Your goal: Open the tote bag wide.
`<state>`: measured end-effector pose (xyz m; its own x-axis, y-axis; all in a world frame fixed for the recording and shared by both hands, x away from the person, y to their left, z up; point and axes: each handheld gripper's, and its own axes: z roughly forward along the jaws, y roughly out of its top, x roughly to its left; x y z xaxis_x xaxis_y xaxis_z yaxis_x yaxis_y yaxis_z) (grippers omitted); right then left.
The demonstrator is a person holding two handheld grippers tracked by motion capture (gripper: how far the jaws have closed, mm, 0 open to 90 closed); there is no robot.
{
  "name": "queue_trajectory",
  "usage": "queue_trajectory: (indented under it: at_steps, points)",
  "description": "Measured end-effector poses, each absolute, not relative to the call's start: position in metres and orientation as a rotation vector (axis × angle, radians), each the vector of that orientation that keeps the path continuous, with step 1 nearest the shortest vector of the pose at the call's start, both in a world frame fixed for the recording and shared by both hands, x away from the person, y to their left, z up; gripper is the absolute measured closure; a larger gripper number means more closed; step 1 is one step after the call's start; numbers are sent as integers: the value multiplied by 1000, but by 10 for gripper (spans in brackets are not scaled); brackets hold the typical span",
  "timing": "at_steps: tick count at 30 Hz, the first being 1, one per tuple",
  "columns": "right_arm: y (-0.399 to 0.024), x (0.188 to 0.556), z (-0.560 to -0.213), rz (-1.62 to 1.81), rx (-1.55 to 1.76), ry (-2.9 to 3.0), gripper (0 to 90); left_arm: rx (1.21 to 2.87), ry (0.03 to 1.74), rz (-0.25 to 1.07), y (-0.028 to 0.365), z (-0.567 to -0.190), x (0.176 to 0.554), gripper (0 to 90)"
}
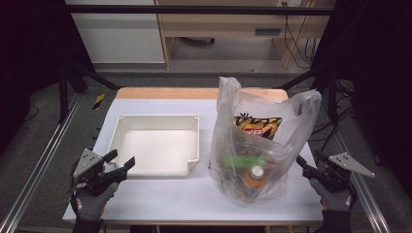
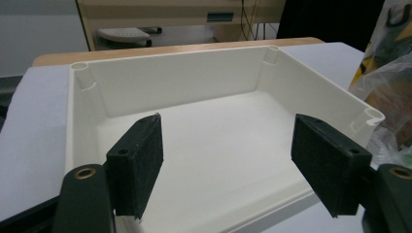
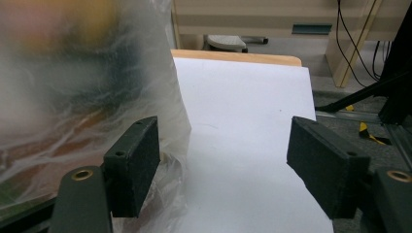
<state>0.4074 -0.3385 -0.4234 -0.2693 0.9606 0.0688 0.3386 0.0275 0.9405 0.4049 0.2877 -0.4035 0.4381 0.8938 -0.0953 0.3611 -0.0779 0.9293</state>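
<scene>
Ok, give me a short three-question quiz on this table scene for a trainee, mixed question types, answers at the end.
1. True or false: the white tray already has items in it.
2. Multiple choice: the plastic bag sits A) inside the tray, B) beside the tray on the side of the right gripper, C) on the floor.
3. Short answer: how do the jaws of the left gripper stand, and is anything between them?

Key
1. False: the tray is empty.
2. B.
3. Wide open, with nothing between the pads; they hang just before the tray's near rim.
</scene>
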Motion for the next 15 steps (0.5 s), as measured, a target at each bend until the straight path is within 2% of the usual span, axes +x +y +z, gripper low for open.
queue_trajectory:
  at_steps: [15]
  points:
    - [-333,391,-394,1341,1292,1641,280,1682,1009,584,251,-387,395,290]
